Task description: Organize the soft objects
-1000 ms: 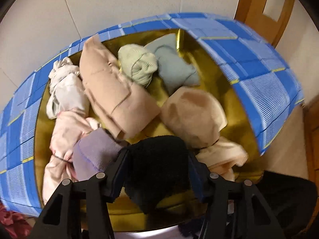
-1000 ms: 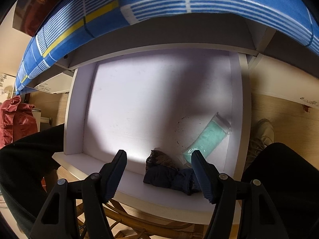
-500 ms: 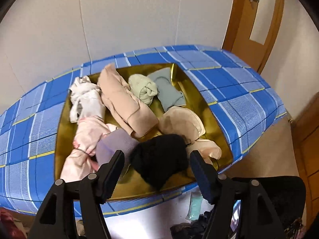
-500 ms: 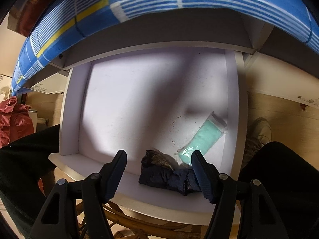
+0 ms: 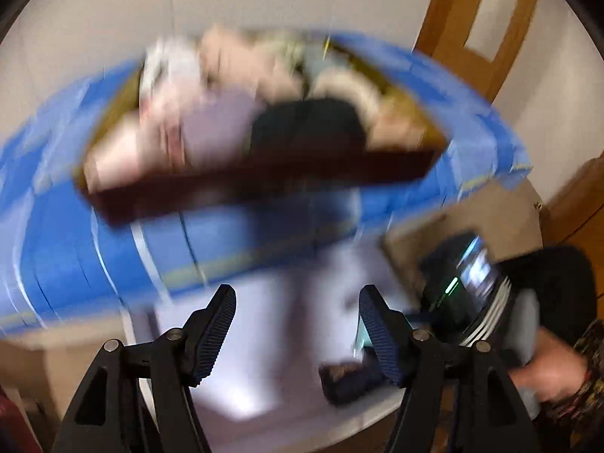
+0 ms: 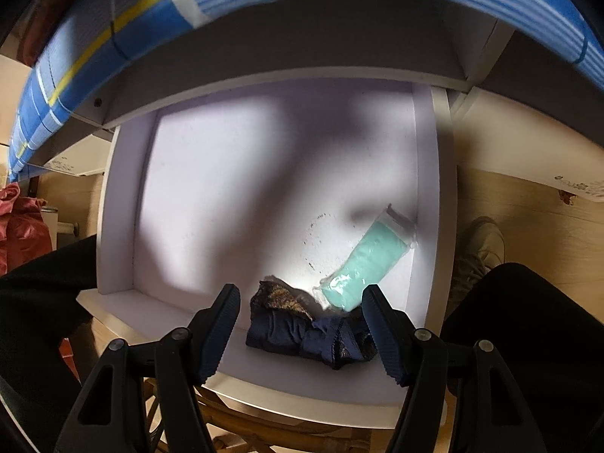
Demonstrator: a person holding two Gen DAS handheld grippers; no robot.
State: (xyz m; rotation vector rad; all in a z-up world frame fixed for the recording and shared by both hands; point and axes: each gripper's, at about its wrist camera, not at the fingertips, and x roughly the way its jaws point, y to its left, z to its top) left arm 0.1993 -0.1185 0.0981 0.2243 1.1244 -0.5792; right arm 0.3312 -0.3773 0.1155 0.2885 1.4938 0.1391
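Both tools stand spread and empty, the right tool [image 6: 301, 324] over a navy cloth bundle [image 6: 309, 334] in the white drawer [image 6: 226, 173], the left tool [image 5: 297, 322] above it too.

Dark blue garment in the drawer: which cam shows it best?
Right wrist view. The dark blue garment lies sharp and almost whole at the white drawer's front edge. The left wrist view is motion-blurred; there it is a dark smear, partly hidden.

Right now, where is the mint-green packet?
In the right wrist view, the mint-green packet lies in the white drawer, toward its right wall, just behind the dark blue cloth.
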